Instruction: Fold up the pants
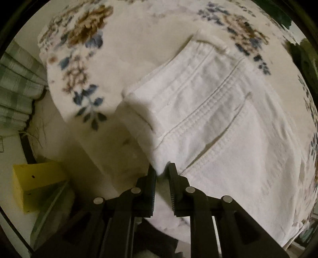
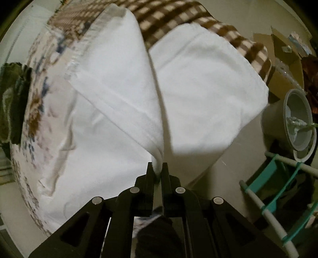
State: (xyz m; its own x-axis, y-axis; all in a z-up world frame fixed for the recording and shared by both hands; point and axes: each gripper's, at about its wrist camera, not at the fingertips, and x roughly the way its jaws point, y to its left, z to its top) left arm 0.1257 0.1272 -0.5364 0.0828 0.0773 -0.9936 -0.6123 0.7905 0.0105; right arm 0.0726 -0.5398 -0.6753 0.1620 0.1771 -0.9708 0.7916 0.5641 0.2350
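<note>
While pinching pants (image 2: pixel 119 95), both claws (image 1: pixel 162 170) (image 2: pixel 158 168) level

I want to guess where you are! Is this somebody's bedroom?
Probably a bedroom at home. White pants lie on a flowered bedsheet, a brown checked blanket lies beyond, and cardboard boxes sit on the floor.
</note>
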